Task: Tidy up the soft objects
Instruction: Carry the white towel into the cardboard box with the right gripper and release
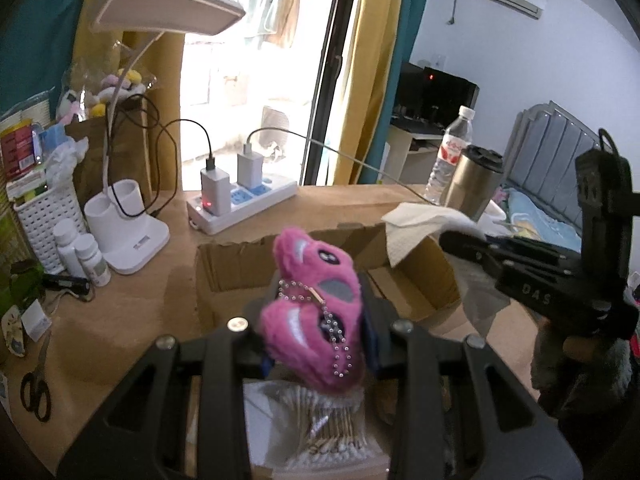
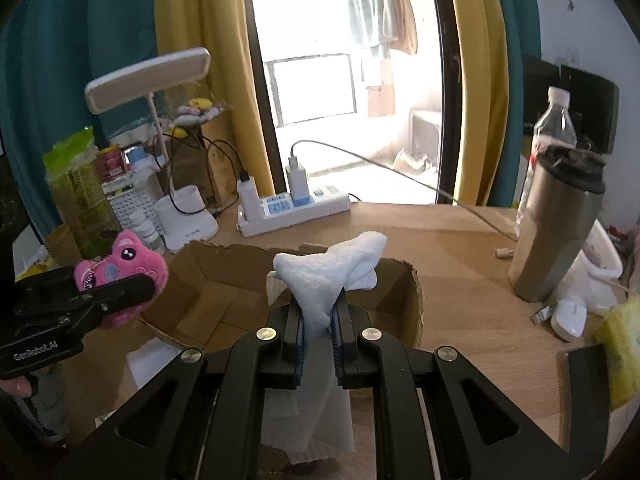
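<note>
Now my left gripper (image 1: 316,332) clenches the pink plush (image 1: 316,300) at centre frame; my right gripper (image 2: 318,340) grips the white cloth (image 2: 332,276) above the cardboard box (image 2: 416,300).

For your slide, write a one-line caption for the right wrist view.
Right gripper clamps a white towel above the cardboard box; left gripper holds a pink plush toy.

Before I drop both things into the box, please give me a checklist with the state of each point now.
1. Left gripper shut on plush: ok.
2. Right gripper shut on cloth: ok.
3. Box open on top: ok.
4. Plush over the box opening: ok in the left view.
5. Cloth over the box opening: cannot tell; it is at the near wall.
6. Bead chain free of the fingers: cannot tell.
</note>
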A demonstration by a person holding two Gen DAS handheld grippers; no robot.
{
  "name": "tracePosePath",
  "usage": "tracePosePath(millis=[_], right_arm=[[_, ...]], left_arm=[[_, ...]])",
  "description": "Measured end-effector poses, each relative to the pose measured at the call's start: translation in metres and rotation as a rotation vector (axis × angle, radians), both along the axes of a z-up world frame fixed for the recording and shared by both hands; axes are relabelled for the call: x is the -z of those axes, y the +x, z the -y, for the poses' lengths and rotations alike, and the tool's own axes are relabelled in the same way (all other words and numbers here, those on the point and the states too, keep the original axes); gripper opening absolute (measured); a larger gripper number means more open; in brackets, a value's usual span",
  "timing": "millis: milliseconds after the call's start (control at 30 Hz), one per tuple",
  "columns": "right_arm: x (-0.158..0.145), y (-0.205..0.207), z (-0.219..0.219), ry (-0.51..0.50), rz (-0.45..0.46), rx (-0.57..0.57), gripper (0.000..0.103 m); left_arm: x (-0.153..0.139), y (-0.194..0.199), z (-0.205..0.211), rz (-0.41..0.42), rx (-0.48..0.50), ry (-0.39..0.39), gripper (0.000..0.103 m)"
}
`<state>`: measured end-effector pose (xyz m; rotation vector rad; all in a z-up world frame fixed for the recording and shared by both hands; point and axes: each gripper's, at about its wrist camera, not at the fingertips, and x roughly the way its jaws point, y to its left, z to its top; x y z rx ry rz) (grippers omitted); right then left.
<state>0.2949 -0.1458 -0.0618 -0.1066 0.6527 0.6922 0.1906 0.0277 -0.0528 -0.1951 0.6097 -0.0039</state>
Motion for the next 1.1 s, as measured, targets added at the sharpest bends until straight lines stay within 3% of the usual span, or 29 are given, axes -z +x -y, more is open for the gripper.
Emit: tracePosePath(millis=[667,767,833,1100], right_arm=[[0.049,0.054,-0.007,-0.101,-0.111,0.005,0.013],[0.048,0.051,-0.006,-0.105,-0.111,-0.014,0.025],[0.042,0.047,-0.002,-0.089,-0.097,-0.014,0.048],[0.025,0.029,0.020,-0.013,-0.031,0.015,0.053]], left_arm=[[0.024,0.038,0.007,-0.067,0.023,-0.021,0.034],[0.027,0.045,0.012,-0.074,0.032,-0.025,0.034],[0.028,0.048,0.016,-0.080,0.039,-0.027,0.034],[0.032,0.063,0.032,-0.110,0.065,-0.030,0.035]])
